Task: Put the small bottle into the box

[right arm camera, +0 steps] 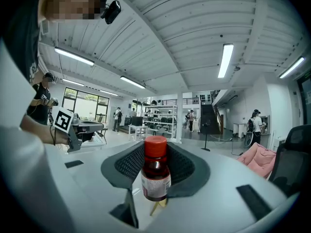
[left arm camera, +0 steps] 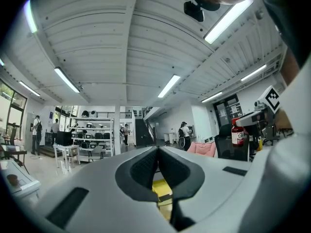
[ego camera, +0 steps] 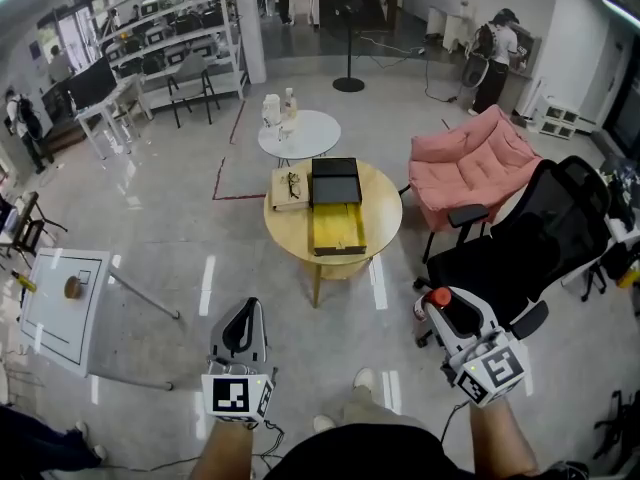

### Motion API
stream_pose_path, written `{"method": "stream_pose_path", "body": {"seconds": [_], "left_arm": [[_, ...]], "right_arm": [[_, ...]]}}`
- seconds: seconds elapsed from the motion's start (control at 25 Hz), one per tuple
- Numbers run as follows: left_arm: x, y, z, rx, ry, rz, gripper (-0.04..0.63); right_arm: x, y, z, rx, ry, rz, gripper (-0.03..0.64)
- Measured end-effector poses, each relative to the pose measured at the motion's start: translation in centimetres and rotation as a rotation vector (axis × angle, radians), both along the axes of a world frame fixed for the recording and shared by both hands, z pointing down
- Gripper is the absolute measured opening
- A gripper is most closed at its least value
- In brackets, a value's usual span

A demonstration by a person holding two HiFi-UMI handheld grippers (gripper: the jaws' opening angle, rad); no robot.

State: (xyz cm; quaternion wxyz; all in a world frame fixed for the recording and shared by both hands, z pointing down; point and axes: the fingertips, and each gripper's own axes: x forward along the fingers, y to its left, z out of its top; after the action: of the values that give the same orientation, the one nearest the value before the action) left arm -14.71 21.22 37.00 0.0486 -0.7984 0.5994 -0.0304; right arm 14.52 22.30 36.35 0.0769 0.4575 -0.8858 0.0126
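Your right hand-held gripper (right arm camera: 156, 165) clamps the bottle (right arm camera: 155, 152) upright for carrying; left hand-held gripper (left arm camera: 158, 165) closed, empty, spare. Box (ego camera: 336, 213) waits on the desk (ego camera: 386, 208), well ahead of you.

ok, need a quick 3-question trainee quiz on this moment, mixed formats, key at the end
1. True or false: the right gripper is shut on the small bottle with the red cap.
2. Multiple choice: the open box on the round wooden table is what colour inside? A yellow, B red, C white.
3. Fill in: the left gripper has its jaws ___, with nothing between them.

Key: 1 true; 2 A; 3 shut.
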Motion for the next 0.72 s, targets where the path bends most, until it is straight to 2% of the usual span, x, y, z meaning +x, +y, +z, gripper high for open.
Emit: {"method": "stream_pose_path", "body": {"seconds": [0.44, 0.72], "left_arm": [[0.0, -5.6, 1.5, -0.031, 0.006, -0.027, 0.017], [0.6, -7.7, 1.6, -0.008, -0.011, -0.014, 0.017]], "right_arm": [[0.8, -6.7, 1.5, -0.038, 0.004, -0.024, 0.149], [0.2, -9.2, 2.3, -0.057, 0.013, -0.041, 0.149]]}}
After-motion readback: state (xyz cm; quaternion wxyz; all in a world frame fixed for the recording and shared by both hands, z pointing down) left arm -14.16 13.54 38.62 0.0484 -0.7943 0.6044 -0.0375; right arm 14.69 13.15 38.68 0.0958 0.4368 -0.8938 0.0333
